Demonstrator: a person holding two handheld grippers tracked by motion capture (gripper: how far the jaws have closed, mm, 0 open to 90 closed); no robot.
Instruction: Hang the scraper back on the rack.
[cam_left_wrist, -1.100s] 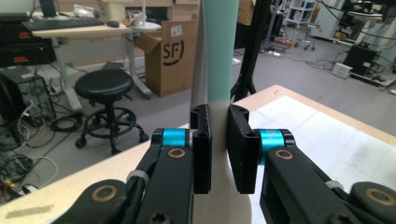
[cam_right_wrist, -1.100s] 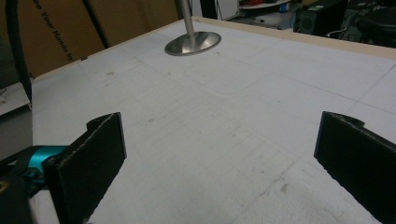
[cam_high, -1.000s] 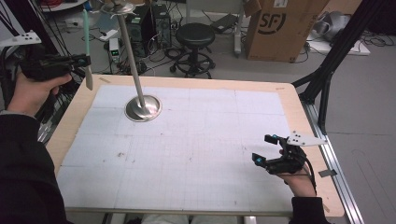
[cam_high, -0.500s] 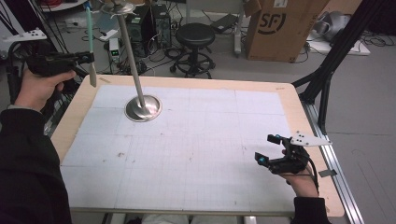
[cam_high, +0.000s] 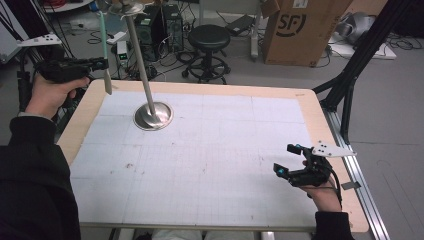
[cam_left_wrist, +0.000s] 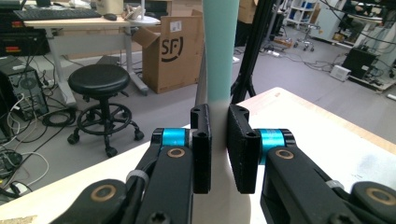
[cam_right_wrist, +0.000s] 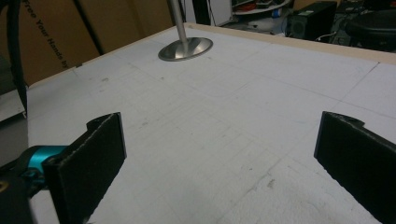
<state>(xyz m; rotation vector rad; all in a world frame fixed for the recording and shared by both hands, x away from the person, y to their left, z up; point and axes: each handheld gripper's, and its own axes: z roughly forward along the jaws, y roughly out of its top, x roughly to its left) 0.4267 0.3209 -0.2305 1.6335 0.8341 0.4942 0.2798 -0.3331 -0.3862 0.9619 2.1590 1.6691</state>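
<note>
The left hand-held gripper (cam_high: 100, 64) clamps a pale green-and-white stick (cam_high: 104, 50) upright above the counter's (cam_high: 310, 107) far left corner, near a metal stand (cam_high: 152, 114). The right hand-held gripper (cam_high: 288, 159) rests wide apart and empty near the counter's near right corner.

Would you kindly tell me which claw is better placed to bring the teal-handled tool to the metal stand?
Left claw: probably, since it already grips the teal-handled tool near the metal stand. The right claw sits open, far off.
</note>
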